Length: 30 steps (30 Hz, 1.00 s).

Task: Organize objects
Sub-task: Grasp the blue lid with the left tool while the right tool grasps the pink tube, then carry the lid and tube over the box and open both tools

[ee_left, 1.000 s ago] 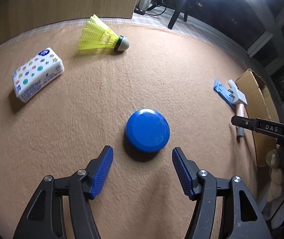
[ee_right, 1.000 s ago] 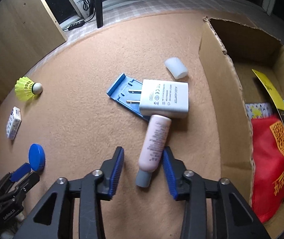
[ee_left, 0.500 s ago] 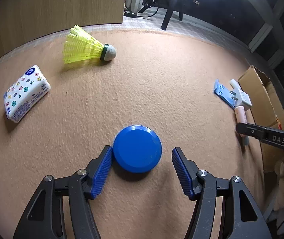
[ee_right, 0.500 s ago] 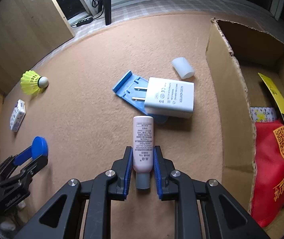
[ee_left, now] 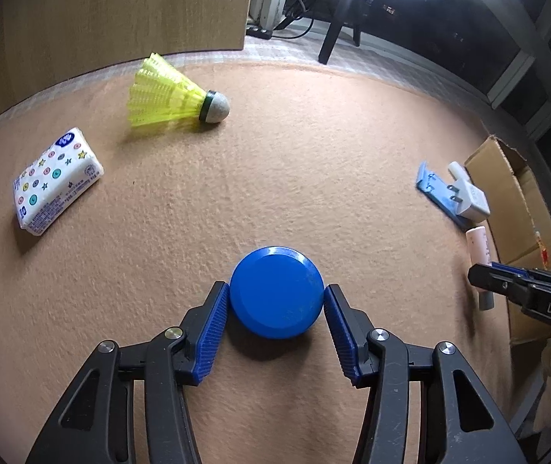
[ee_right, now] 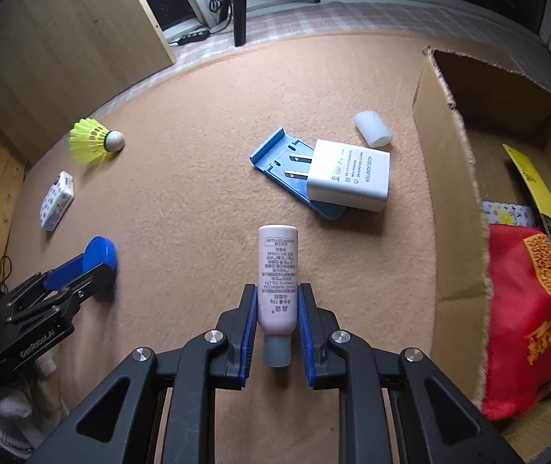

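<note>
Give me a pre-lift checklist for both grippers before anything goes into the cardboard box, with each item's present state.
1. Right gripper clamped on the pink tube: ok, both pads press its sides near the grey cap end.
2. Left gripper gripping the blue round lid: not ok, jaws closing, lid between them, right pad not clearly touching.
3. Lid centred between the left pads: ok.
4. Tube clear of the white adapter and blue holder: ok, a gap of mat shows.
5. Room in the cardboard box: cannot tell, the near part is packed and the far part looks open.
6. Grippers apart: ok.
</note>
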Motion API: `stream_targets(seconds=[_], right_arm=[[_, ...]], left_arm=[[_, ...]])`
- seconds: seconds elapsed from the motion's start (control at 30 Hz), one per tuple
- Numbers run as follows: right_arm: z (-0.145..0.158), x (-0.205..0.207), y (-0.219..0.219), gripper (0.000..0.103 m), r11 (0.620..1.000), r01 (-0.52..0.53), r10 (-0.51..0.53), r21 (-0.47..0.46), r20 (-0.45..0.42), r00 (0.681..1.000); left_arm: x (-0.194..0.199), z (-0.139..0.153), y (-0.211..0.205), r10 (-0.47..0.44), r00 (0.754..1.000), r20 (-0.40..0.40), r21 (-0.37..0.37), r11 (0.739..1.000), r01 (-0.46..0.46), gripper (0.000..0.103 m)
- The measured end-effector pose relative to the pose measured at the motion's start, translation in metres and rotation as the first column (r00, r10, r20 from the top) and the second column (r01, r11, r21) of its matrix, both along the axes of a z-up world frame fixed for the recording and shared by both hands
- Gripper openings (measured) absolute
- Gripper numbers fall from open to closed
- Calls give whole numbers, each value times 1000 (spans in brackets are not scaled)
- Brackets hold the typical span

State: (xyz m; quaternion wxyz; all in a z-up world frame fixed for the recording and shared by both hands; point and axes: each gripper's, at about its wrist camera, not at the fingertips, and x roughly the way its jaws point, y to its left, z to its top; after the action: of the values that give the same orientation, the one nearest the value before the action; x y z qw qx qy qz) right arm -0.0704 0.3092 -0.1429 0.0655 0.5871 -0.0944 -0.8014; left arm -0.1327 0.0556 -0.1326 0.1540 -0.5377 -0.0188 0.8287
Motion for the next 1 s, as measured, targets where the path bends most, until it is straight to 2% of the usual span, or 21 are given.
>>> stream_targets(seconds=[0.27, 0.57, 0.77, 1.0], right_arm=[[32, 18, 18, 18, 1000, -7, 6, -26, -65, 998], [62, 44, 67, 18, 998, 44, -50, -47, -124, 991], [66, 61, 116, 18, 991, 124, -129, -45, -137, 982], [56, 73, 164, 18, 980, 197, -198, -20, -125, 972]], left_arm=[[5, 29, 29, -36, 999, -40, 54, 998, 38, 54], [24, 68, 98, -155, 983, -99, 94, 982, 164, 54], [43, 86, 151, -252, 959, -127, 106, 958, 266, 54], [69, 93, 216, -375, 917, -134, 108, 915, 390, 54]])
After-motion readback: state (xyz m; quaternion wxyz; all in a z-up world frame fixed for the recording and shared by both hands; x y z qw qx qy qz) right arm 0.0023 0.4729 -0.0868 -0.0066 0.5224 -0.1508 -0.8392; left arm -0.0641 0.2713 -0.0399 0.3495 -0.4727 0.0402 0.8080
